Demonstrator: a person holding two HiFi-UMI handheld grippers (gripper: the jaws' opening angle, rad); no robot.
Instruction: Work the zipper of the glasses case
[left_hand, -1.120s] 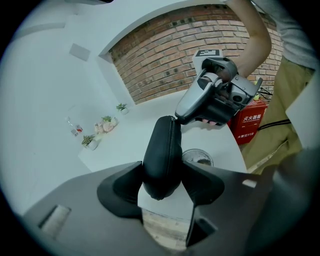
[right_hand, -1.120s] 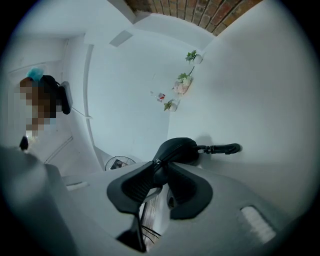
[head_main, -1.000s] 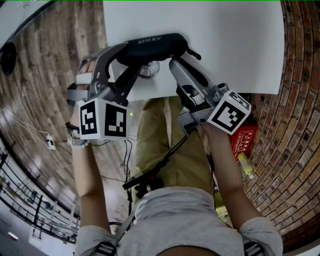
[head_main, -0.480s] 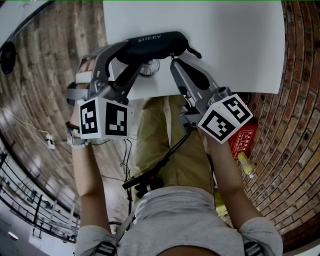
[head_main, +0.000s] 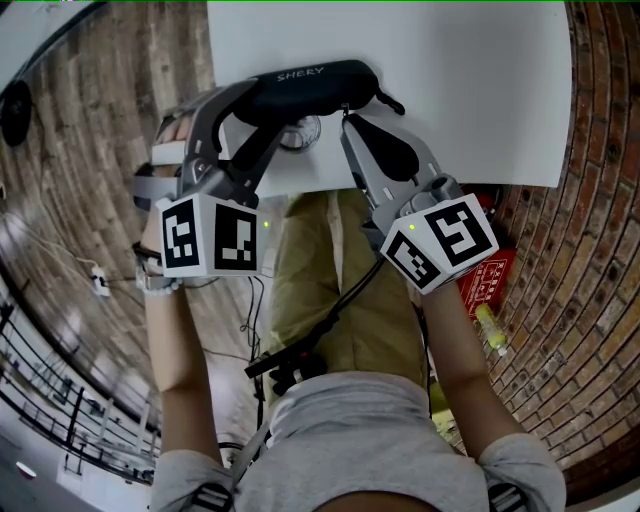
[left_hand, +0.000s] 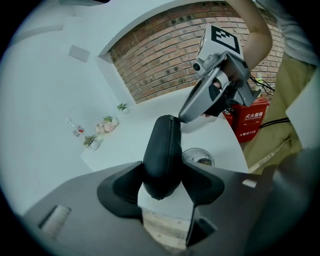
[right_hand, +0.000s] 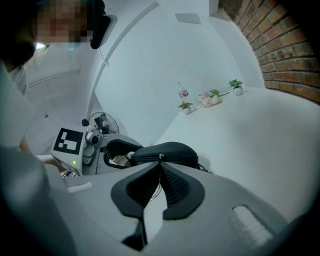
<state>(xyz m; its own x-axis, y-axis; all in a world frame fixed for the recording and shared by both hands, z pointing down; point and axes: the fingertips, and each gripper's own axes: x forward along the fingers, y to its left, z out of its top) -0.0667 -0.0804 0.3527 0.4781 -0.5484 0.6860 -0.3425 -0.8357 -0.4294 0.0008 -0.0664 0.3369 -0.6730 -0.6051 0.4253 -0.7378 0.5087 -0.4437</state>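
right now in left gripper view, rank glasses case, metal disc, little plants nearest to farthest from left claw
1. glasses case, in the left claw
2. metal disc, just behind, right
3. little plants, far back, left

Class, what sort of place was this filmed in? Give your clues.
Probably an indoor workroom or lab: a plain white table, a brick wall and a red fire-extinguisher box.

Right gripper (head_main: 346, 120) has rolled about its own axis: its marker cube (head_main: 440, 243) has turned and presents a different face. Its jaws were slightly apart, now pinched together on the zipper pull (right_hand: 161, 156) at the end of the glasses case (head_main: 310, 88).
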